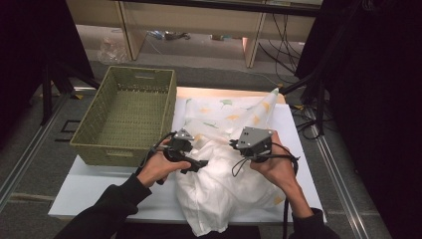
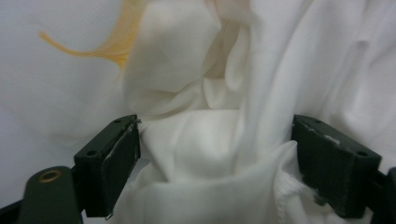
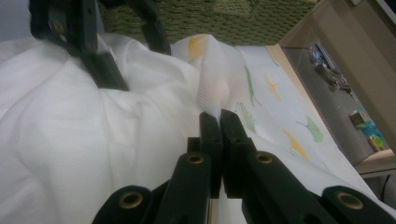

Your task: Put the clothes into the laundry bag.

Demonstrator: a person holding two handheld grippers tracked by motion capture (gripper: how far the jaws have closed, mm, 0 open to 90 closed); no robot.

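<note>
Black fingers of the right gripper [image 3: 219, 122] were pressed together at the front of the right gripper view, pinching a ridge of the white cloth [image 3: 70, 140] that rose in a narrow fold just above their tips. Seen from above, that gripper [image 1: 249, 142] sat in the person's right hand [image 1: 276, 167] over the middle of the cloth [image 1: 219, 184], which lay crumpled across the white desk [image 1: 89, 191] and hung over its near edge, its far part printed with small yellow and green leaves. The left gripper [image 1: 191, 160], held in the left hand [image 1: 159, 168], lay at the cloth's left side, just beside the green woven basket [image 1: 127, 112] that stood at the desk's left end. In the left gripper view its fingers [image 2: 116, 161] stood wide apart with a bunched mound of cloth [image 2: 205, 144] between them; the pads were not pressing on it.
</note>
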